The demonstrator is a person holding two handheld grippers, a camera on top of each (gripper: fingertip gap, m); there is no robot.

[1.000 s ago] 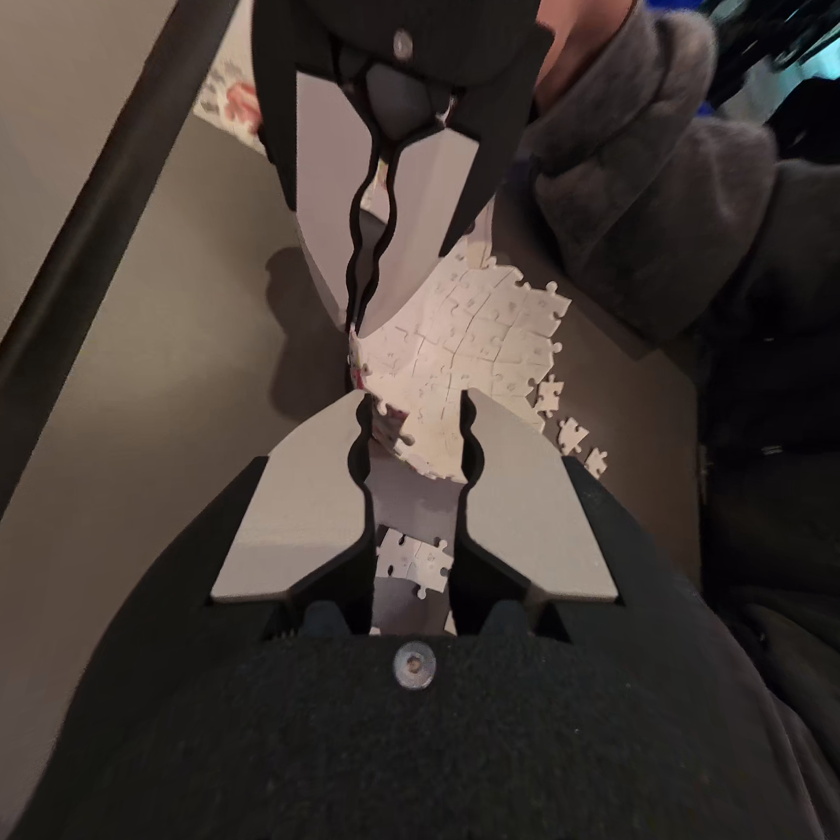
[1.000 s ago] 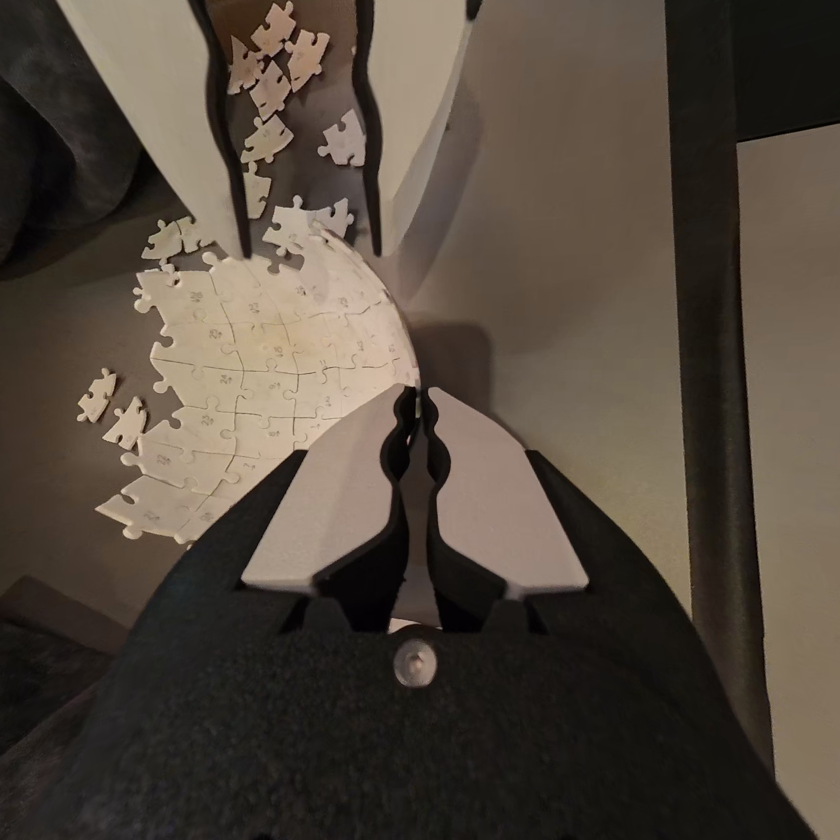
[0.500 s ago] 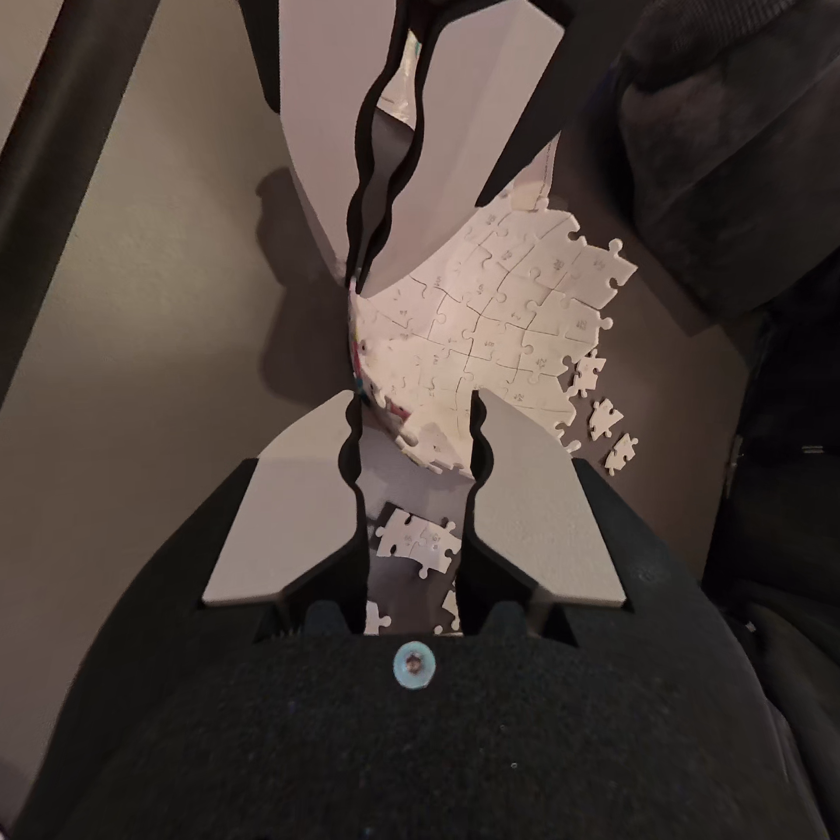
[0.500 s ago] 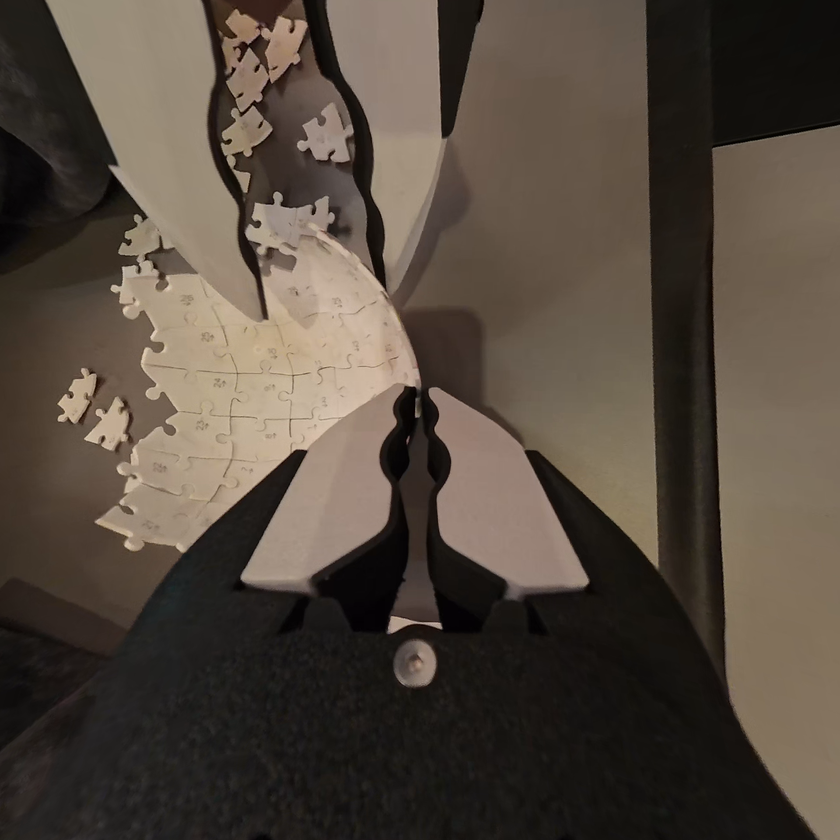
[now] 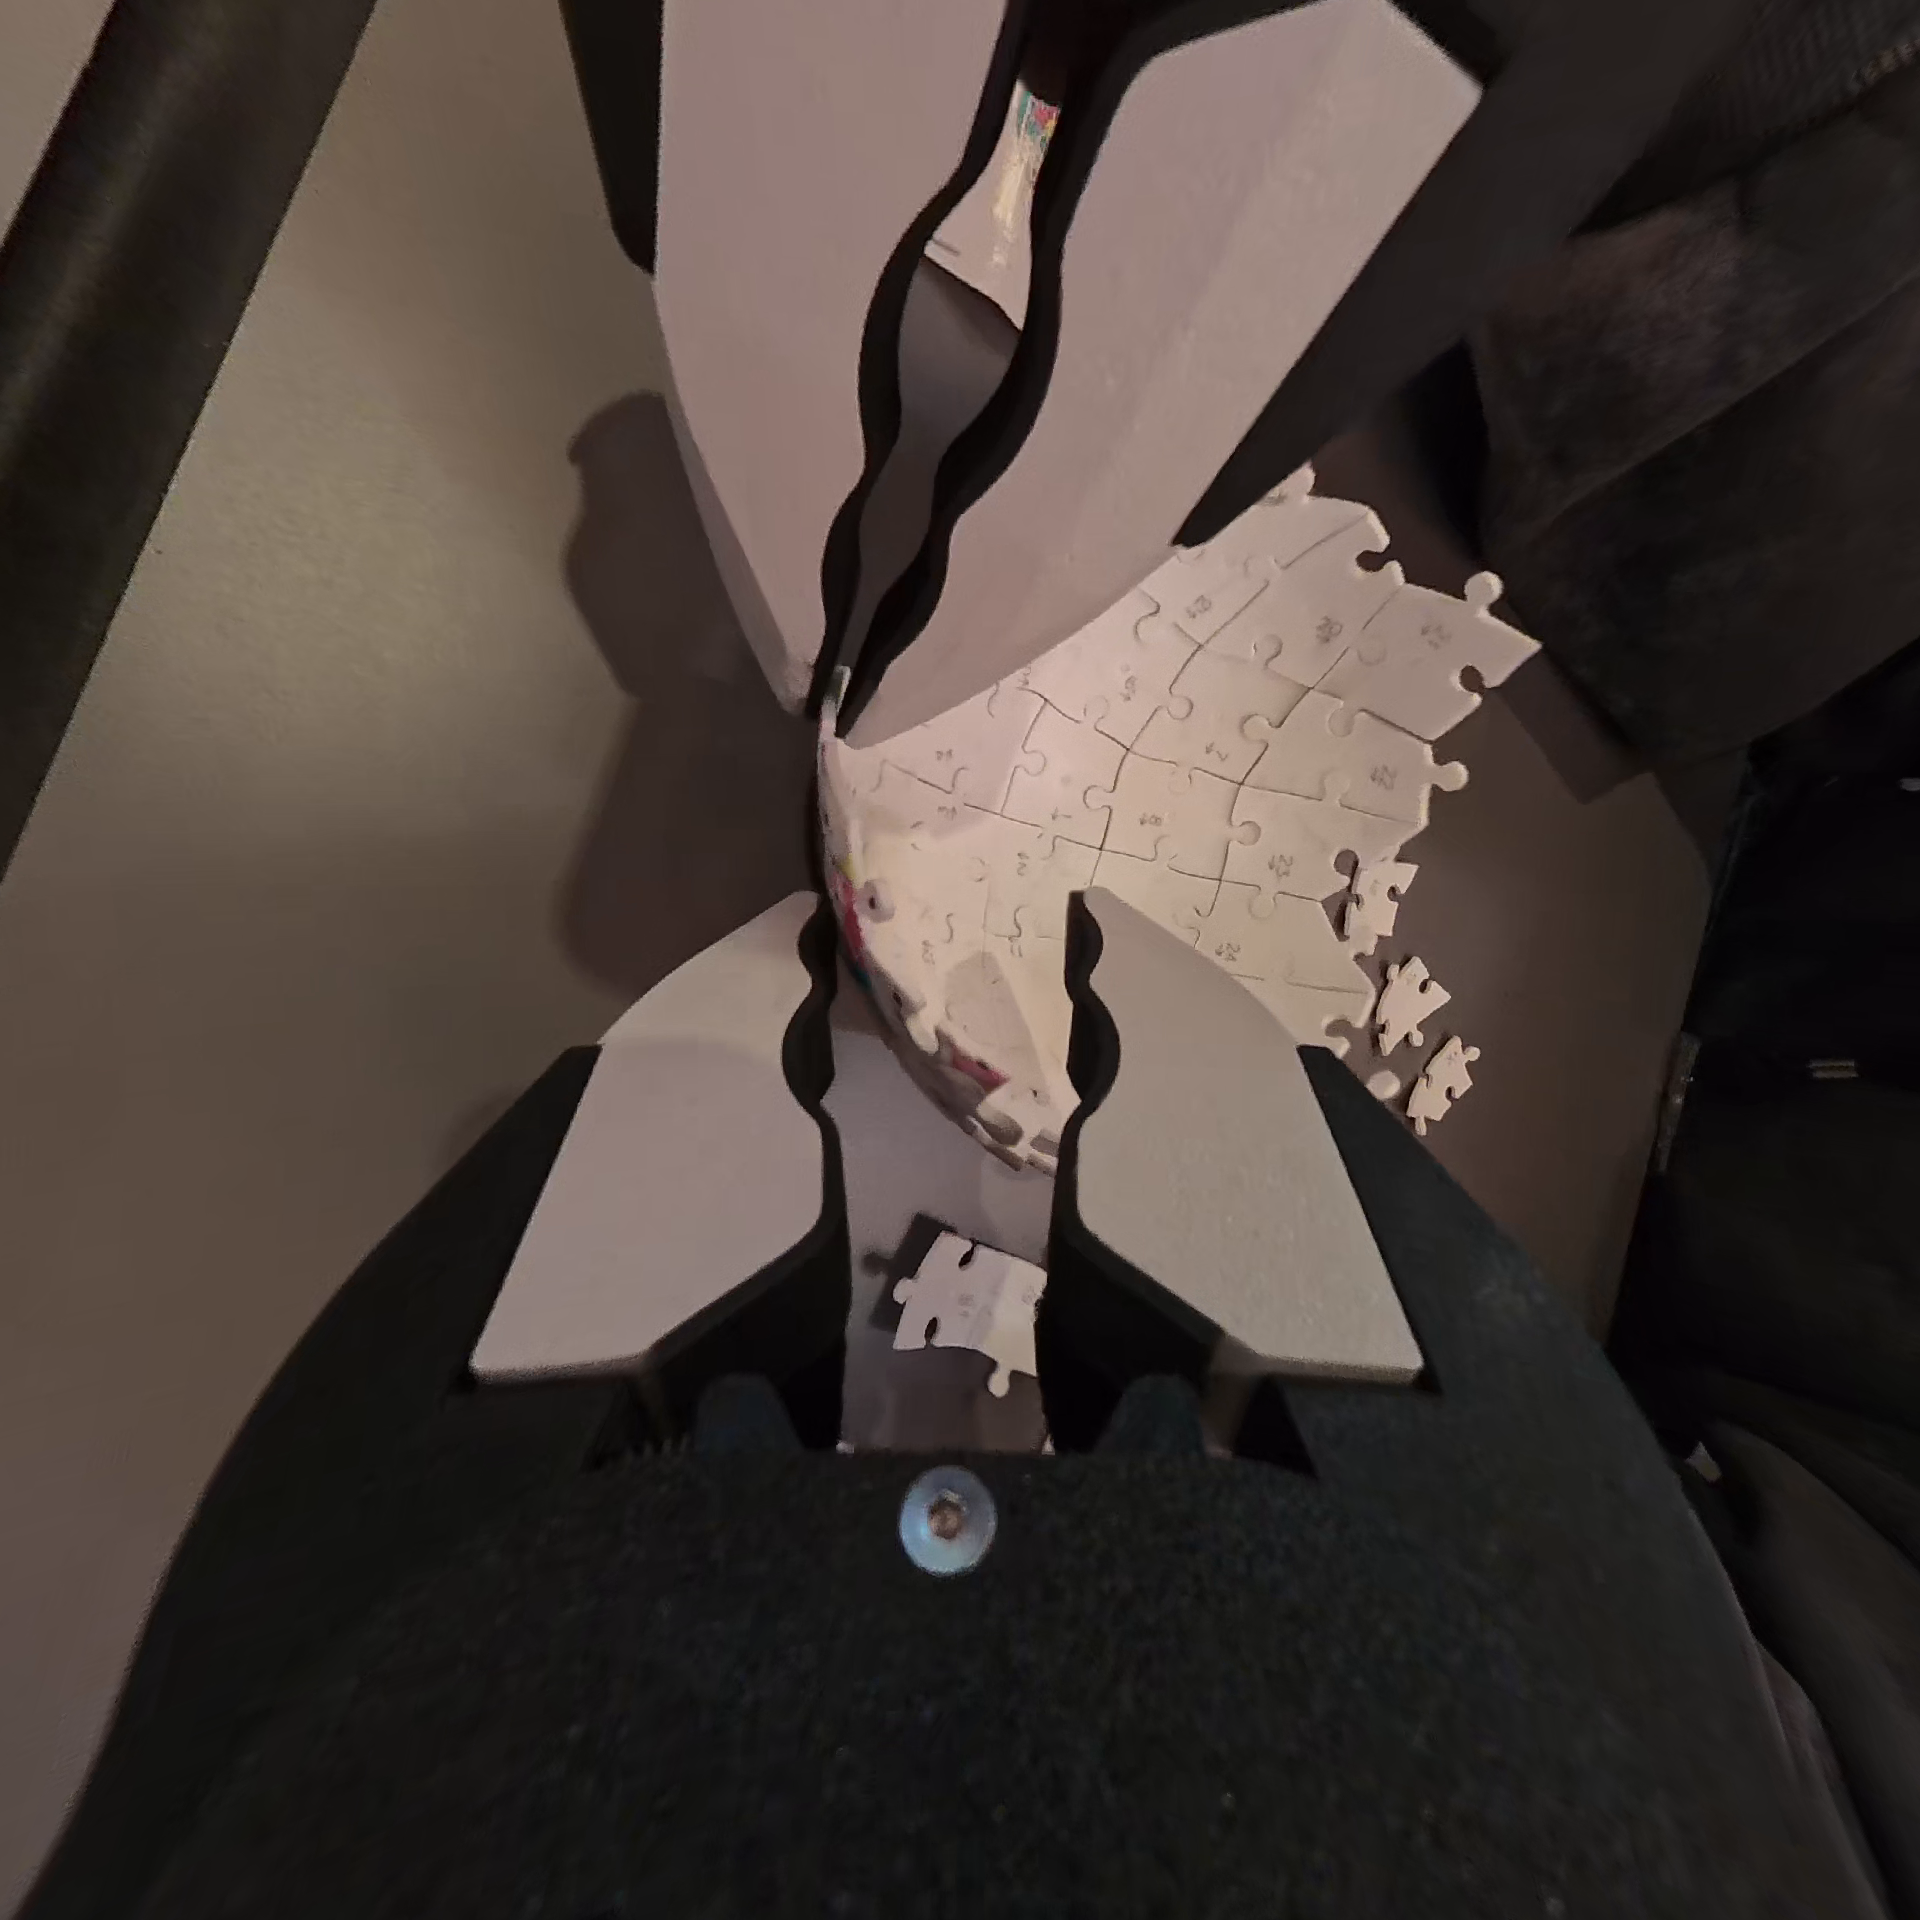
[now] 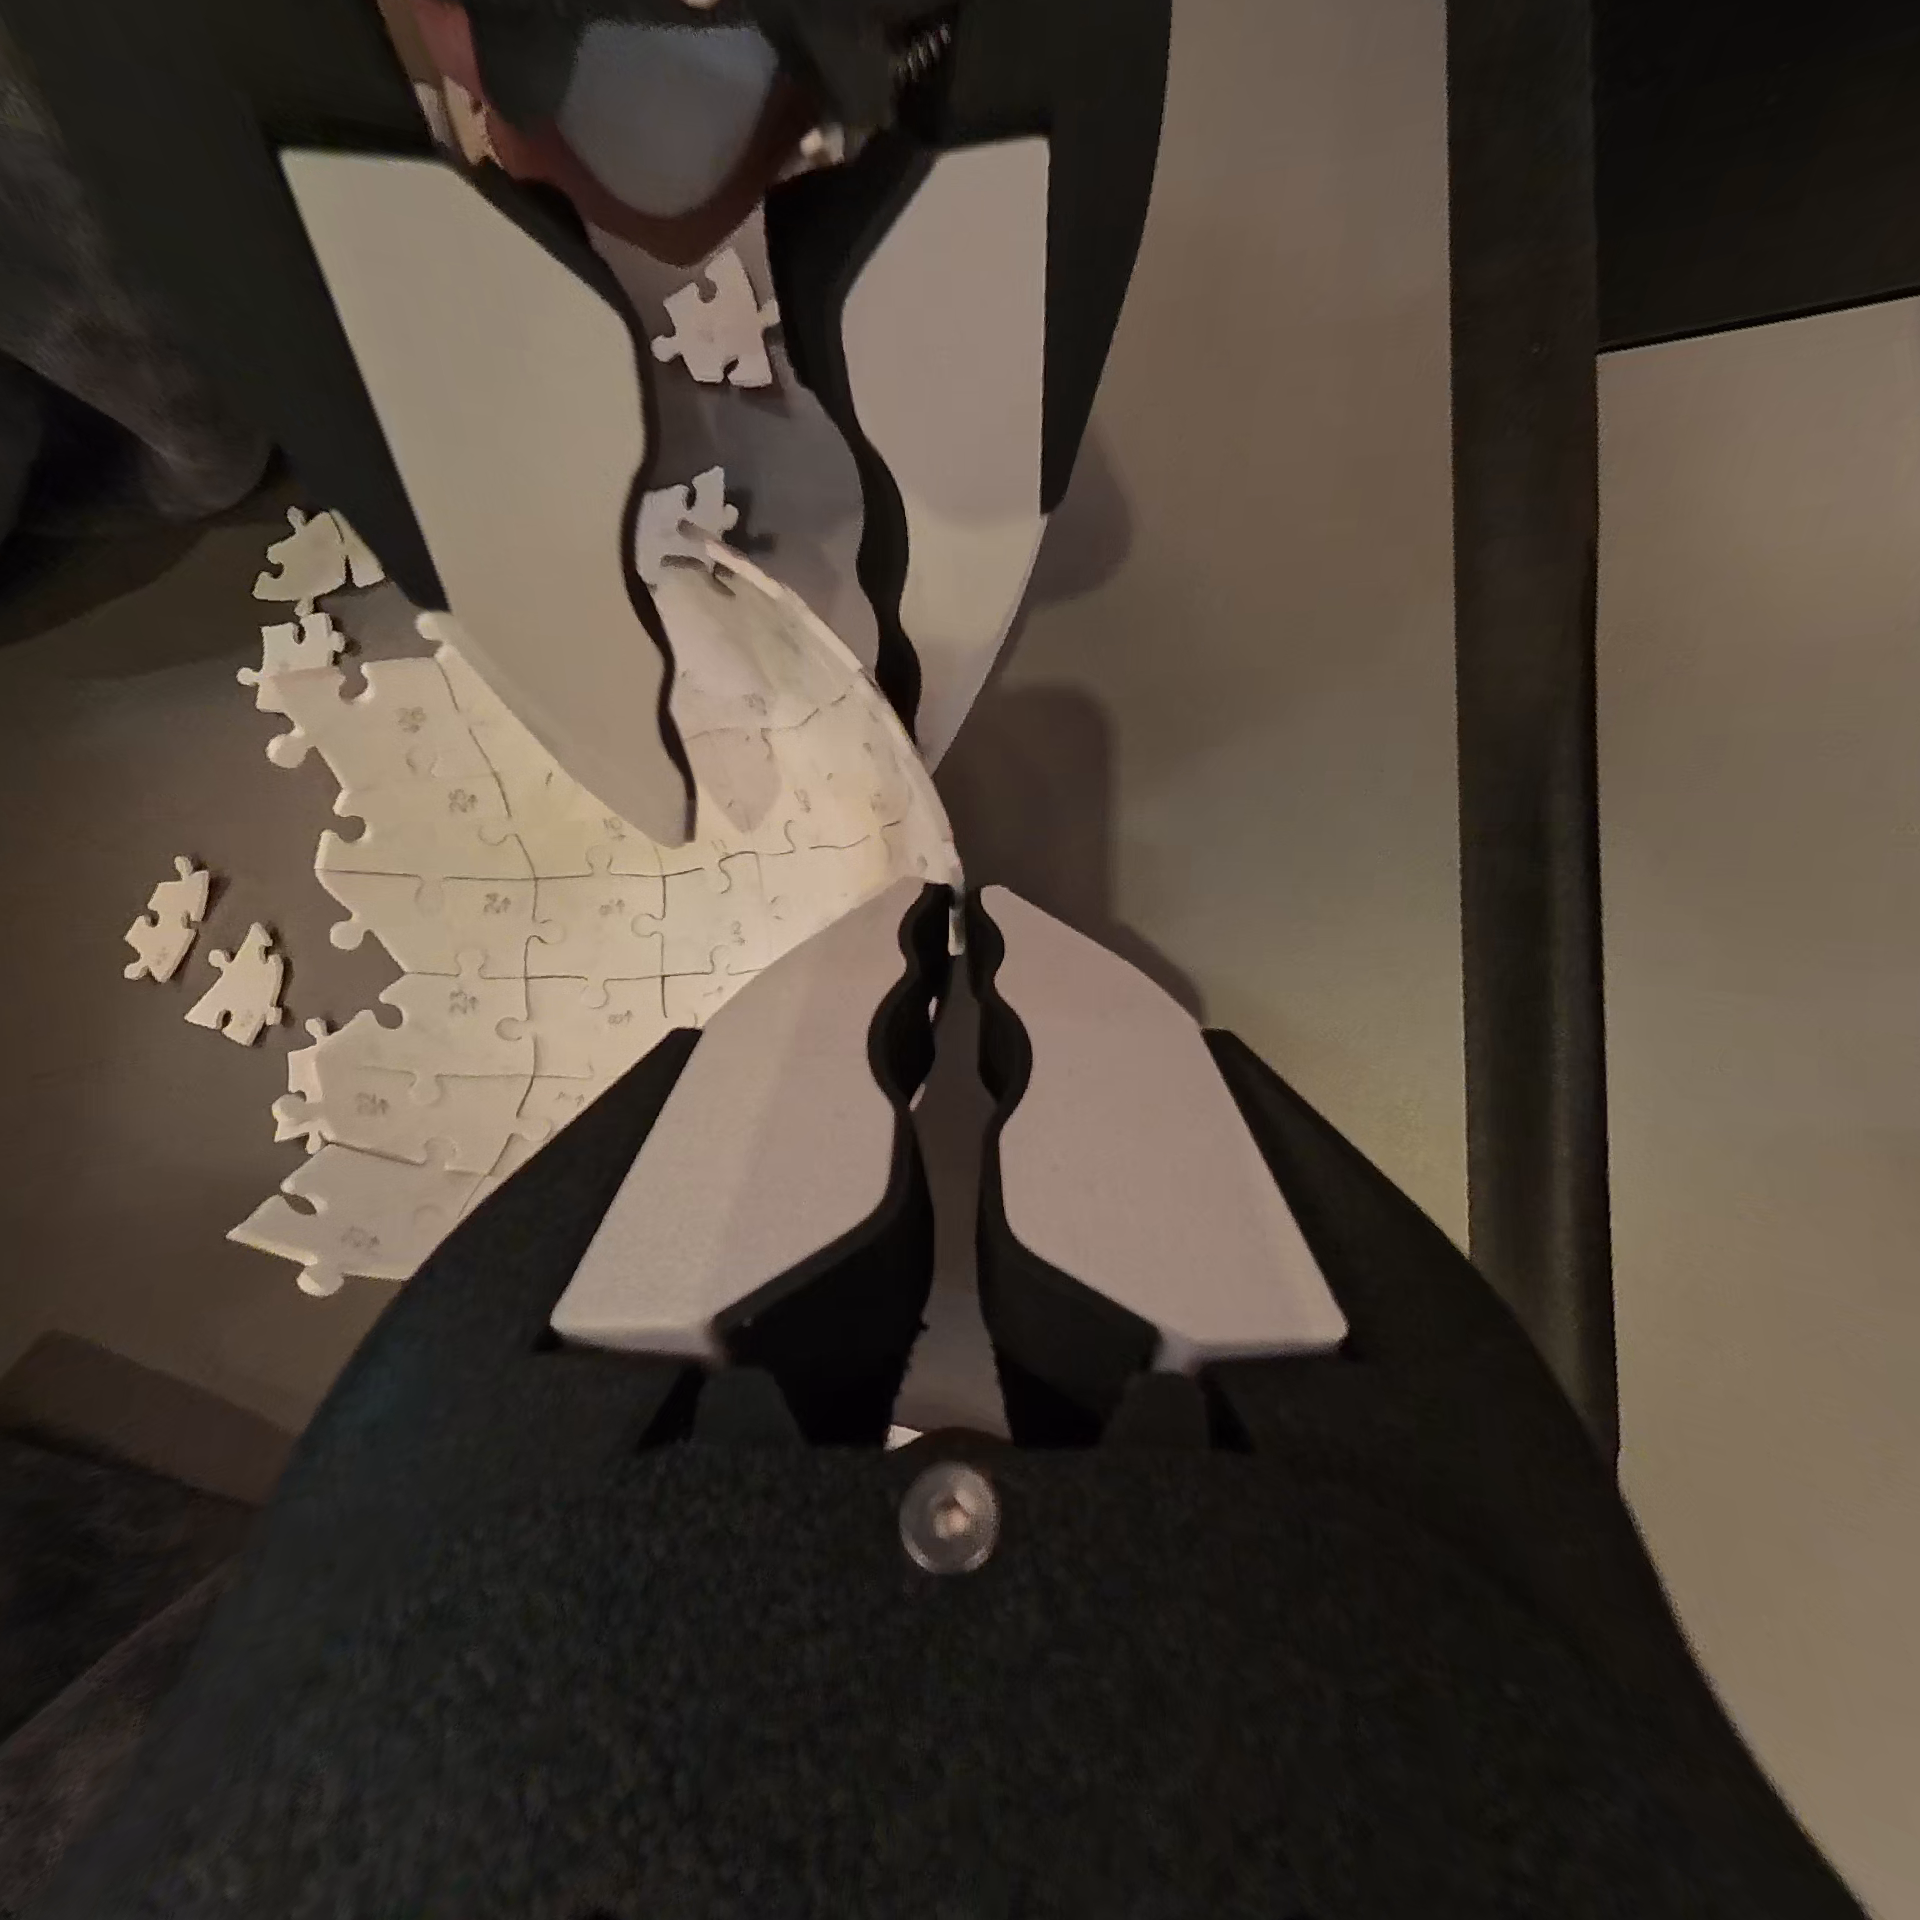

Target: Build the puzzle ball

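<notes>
The part-built puzzle ball (image 5: pixel 1195 790) is a curved white shell of joined pieces, standing on its side on the table, with colour print on its outer face. My left gripper (image 5: pixel 945 914) is open, one finger outside the shell's wall and one inside, not closed on it. My right gripper (image 6: pixel 961 899) is shut on the shell's rim. In the left wrist view the right gripper (image 5: pixel 836 707) comes in from the top, pinching that rim. In the right wrist view the shell (image 6: pixel 499 904) lies left and the left gripper (image 6: pixel 800 779) reaches in from above.
Loose white pieces (image 5: pixel 1413 997) lie right of the shell, and two joined pieces (image 5: pixel 966 1299) lie under my left gripper. More loose pieces (image 6: pixel 197 956) show in the right wrist view. A dark bar (image 6: pixel 1527 727) runs along the table's side. A grey sleeve (image 5: pixel 1662 416) is close. My left and right fingertips are right by each other.
My left gripper has pushed forward toward the right gripper, so its open fingers now straddle the shell's wall more deeply. The right gripper has kept its hold on the rim.
</notes>
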